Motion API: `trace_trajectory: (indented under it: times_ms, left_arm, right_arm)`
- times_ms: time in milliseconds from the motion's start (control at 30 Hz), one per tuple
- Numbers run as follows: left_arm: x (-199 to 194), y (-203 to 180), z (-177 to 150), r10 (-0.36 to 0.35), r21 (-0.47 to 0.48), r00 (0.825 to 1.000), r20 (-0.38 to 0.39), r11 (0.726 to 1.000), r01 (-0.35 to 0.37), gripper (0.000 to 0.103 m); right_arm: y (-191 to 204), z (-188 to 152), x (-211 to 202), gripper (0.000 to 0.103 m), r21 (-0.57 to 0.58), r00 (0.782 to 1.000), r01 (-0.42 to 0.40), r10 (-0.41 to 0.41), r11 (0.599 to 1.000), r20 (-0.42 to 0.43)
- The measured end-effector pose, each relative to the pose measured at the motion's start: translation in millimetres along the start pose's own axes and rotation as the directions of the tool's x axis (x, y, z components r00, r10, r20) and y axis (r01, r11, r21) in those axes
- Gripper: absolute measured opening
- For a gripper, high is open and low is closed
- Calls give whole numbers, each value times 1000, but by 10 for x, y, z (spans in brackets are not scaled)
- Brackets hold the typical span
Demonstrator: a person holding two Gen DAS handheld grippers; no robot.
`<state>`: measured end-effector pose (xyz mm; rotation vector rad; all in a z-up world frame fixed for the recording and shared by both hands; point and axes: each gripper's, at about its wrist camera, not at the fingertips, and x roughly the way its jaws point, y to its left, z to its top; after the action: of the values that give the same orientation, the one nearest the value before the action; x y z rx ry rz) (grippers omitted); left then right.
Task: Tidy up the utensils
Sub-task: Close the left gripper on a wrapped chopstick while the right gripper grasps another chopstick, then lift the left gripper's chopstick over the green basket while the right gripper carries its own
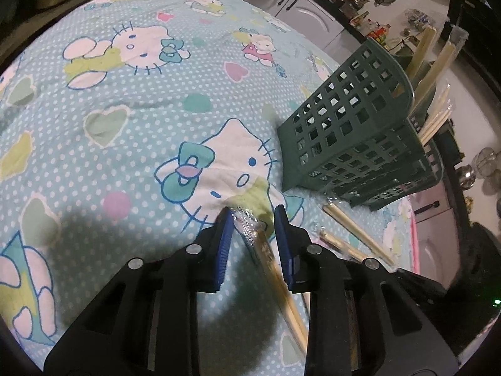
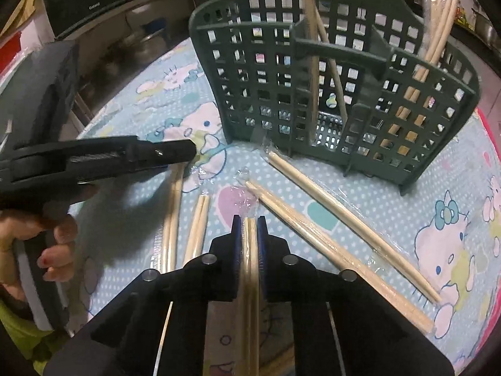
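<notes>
Both tools are angling downward, the right tool (image 2: 249, 219) gripping wrapped chopsticks (image 2: 250, 266), the left tool (image 1: 253, 216) standing slightly open around another wrapped pair (image 1: 269, 260) near the green basket (image 1: 353, 131).

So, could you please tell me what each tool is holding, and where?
Right tool: shut on a plastic-wrapped pair of wooden chopsticks near its tip. Left tool: straddles another wrapped pair, not gripping.

1. In my right wrist view the basket (image 2: 328, 72) stands on the cloth (image 2: 391, 200), ahead of my right gripper (image 2: 249, 219).
2. Some chopsticks (image 2: 433, 44) stand inside its right compartment.
3. Two wrapped pairs (image 2: 344, 219) lie on the cloth between basket and gripper.
4. One pair (image 2: 249, 266) sits between my right gripper's pads.
5. My left gripper (image 2: 188, 152) is to the left, over another pair (image 2: 172, 219).
</notes>
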<state>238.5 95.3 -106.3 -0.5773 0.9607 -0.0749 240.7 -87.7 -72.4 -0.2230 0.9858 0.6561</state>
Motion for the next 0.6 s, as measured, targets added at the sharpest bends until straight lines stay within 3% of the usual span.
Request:
trace_trajectory:
  times_ms: [167,300,600]
  left_arm:
    - [16,4,19,11,5,1000,2,1000,-11,11]
    - [-57,58,-11,-20,-7,1000,10,1000,20,4]
    - [-462,-40,-83,-56,47,994,90,998,52,2]
  right_arm:
    - [-7,-18,-193,10,21,999,1,-2,1000,52]
    - [-37,-31,-375,10,40,996,1,-5,999,87]
    - [-89,-54,-779,9,66,984,26,-37,997,174]
